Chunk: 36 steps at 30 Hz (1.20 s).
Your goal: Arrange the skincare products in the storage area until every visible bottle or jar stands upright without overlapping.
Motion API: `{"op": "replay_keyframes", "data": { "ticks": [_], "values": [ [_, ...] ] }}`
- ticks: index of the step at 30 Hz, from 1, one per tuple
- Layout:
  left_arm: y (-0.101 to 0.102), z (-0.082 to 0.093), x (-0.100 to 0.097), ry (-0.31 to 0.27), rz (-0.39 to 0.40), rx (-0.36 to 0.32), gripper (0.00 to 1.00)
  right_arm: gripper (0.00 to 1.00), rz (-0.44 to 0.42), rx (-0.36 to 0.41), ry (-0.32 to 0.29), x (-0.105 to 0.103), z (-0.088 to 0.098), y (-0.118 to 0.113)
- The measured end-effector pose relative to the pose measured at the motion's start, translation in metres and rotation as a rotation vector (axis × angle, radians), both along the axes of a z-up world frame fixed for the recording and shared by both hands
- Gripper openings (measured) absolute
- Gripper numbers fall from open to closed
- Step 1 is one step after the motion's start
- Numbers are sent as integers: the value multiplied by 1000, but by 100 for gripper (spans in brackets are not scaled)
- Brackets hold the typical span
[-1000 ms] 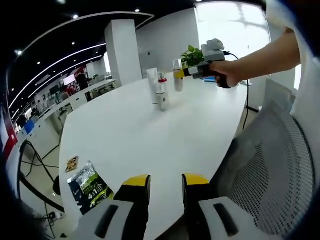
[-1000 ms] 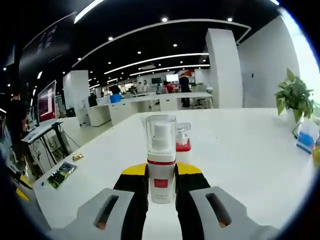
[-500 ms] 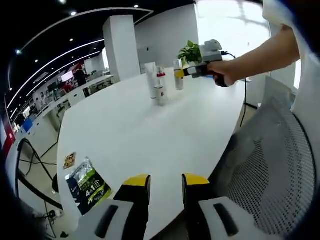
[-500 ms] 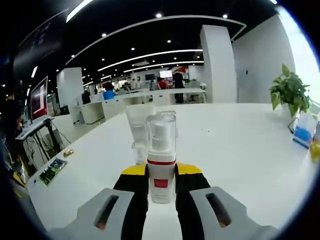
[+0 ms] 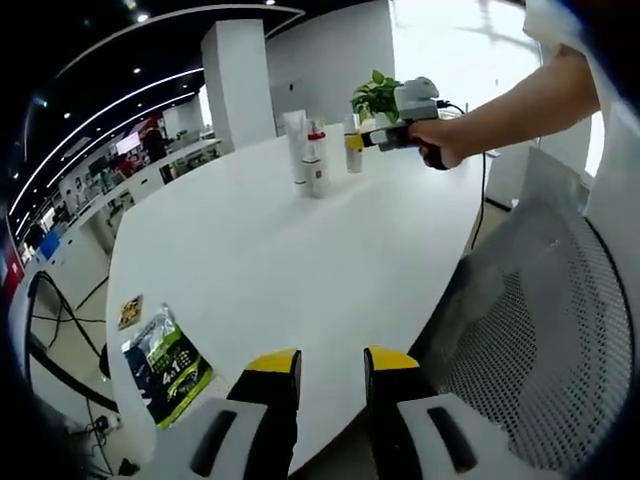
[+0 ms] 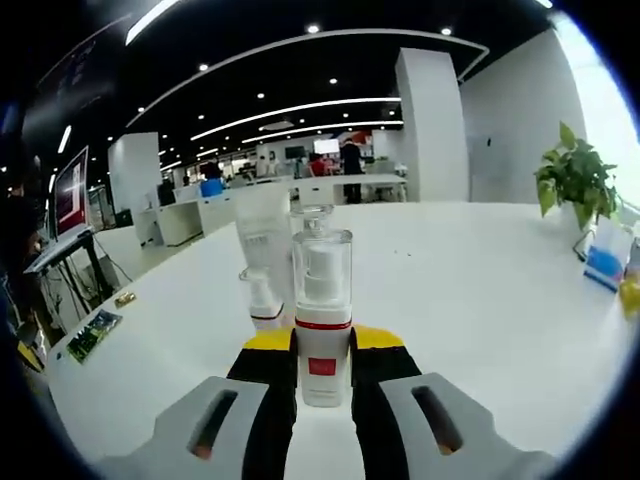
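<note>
Across the broad white table (image 5: 280, 240), smooth and matte with a rounded edge, the right gripper (image 6: 322, 352) has carried its spray bottle (image 6: 322, 320) closer to the standing group at the far end over the last second; in the right gripper view the white tube (image 6: 263, 240) and the small pump bottle (image 6: 262, 298) now loom just behind and left of it, where a second ago a red-banded jar showed. That suggests the set-down spot is near and the placing step is close. The right gripper's yellow-tipped jaws are clamped on the bottle's white lower body; its clear cap and red band sit upright. Seen from the left gripper view, the cluster of bottles (image 5: 308, 160) stands upright. The left gripper (image 5: 331, 372) hangs at the near edge, jaws narrowly parted and holding nothing. A glossy green packet (image 5: 165, 365) lies flat nearby.
</note>
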<state>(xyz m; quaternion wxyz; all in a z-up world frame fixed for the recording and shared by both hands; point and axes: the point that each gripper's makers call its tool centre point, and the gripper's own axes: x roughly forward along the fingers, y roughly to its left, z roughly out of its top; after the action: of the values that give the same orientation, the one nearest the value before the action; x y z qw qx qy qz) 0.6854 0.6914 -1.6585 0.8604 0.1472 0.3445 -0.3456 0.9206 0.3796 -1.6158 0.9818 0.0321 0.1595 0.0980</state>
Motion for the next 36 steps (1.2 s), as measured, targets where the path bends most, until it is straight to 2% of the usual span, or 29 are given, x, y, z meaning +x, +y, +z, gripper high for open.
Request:
{"op": "replay_keyframes", "data": {
  "ticks": [14, 22, 29, 36],
  "values": [
    [-1, -6, -4, 50, -10, 20, 27, 17, -2, -11, 10, 8, -15, -3],
    [-1, -7, -5, 58, -10, 20, 27, 17, 23, -50, 20, 12, -22, -3],
    [-2, -9, -6, 69, -16, 25, 27, 17, 7, -38, 19, 16, -24, -5],
    [-2, -12, -8, 82, -19, 30, 26, 17, 17, -24, 8, 19, -29, 8]
  ]
}}
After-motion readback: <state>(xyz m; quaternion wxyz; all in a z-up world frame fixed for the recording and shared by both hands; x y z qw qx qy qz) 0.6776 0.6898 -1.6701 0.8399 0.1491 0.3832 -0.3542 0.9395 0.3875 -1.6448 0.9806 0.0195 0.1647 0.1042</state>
